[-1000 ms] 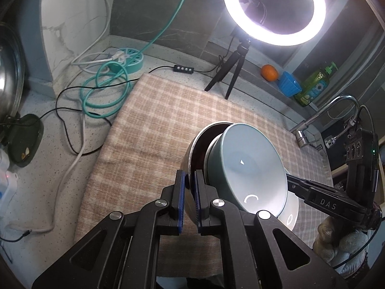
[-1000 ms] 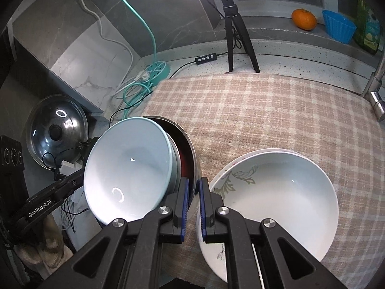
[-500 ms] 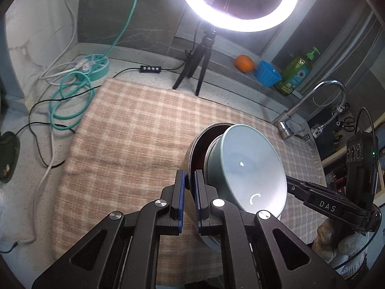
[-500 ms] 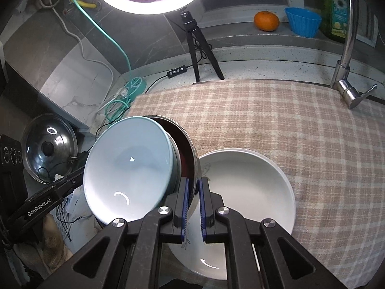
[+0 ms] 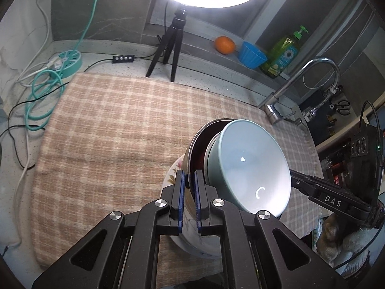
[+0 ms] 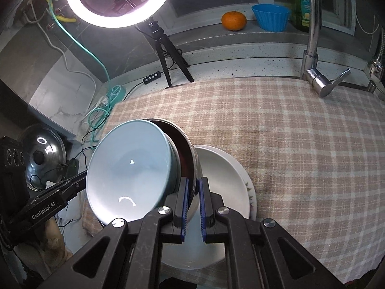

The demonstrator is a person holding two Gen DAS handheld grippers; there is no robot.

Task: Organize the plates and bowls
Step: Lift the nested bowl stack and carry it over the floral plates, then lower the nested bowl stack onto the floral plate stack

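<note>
1. The pale blue bowl (image 5: 250, 168) sits nested in a steel bowl (image 6: 190, 159), both tilted above the white floral dish (image 6: 223, 180) on the checked cloth (image 5: 115, 125).
2. My left tool (image 5: 189, 200) and right tool (image 6: 192, 207) each clamp the steel bowl's rim on opposite sides.

Checked cloth (image 5: 115, 130) over the counter; behind it a lit ring light (image 6: 119, 2) on a tripod (image 5: 168, 45) — then orange (image 5: 225, 45), blue cup (image 5: 252, 54), dish soap (image 5: 284, 55), faucet (image 6: 315, 48).
</note>
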